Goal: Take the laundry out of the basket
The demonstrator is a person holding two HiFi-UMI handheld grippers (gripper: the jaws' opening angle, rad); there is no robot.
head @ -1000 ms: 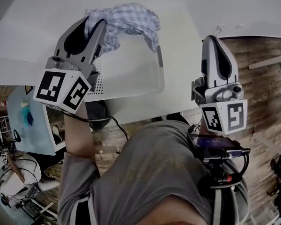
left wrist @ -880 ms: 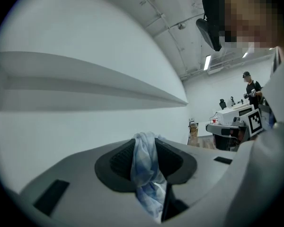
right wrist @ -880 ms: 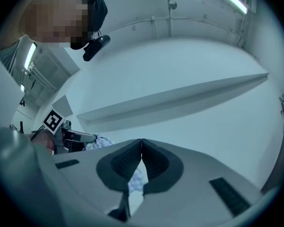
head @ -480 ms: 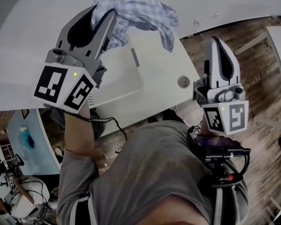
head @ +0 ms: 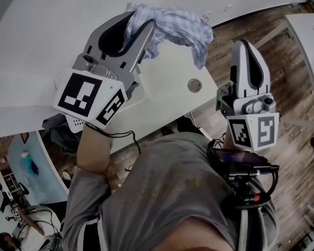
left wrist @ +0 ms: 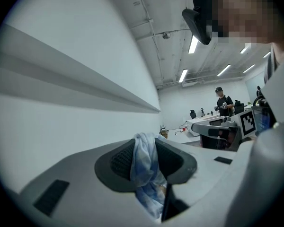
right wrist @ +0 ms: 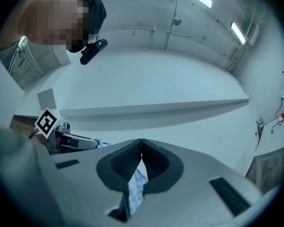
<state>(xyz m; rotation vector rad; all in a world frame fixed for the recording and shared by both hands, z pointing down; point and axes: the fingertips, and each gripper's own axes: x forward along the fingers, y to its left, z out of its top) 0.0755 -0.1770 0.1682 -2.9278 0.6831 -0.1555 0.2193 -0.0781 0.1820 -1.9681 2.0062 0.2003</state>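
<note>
My left gripper [head: 136,21] is raised over the white table [head: 162,90] and is shut on a blue-and-white checked cloth [head: 178,26]. The cloth bunches out of the jaws and droops to the right toward the table's corner. In the left gripper view the same cloth [left wrist: 144,162] is pinched between the pads of the left gripper [left wrist: 145,142]. My right gripper [head: 244,46] points upward at the right, over the wooden floor. Its tips touch in the right gripper view [right wrist: 141,143], with a strip of checked fabric [right wrist: 138,186] in the slit below them. Only a white perforated corner [head: 73,123], maybe the basket, shows under the left gripper.
A round grommet [head: 194,85] sits in the table near its corner. Wooden floor [head: 293,88] lies to the right, with another white tabletop [head: 310,33] at the far right. A person [left wrist: 224,100] stands far off at desks.
The left gripper with the cloth has drifted right, toward the table's corner. The clear basket seen under it a second ago has slid out of sight. The right gripper stays put.
</note>
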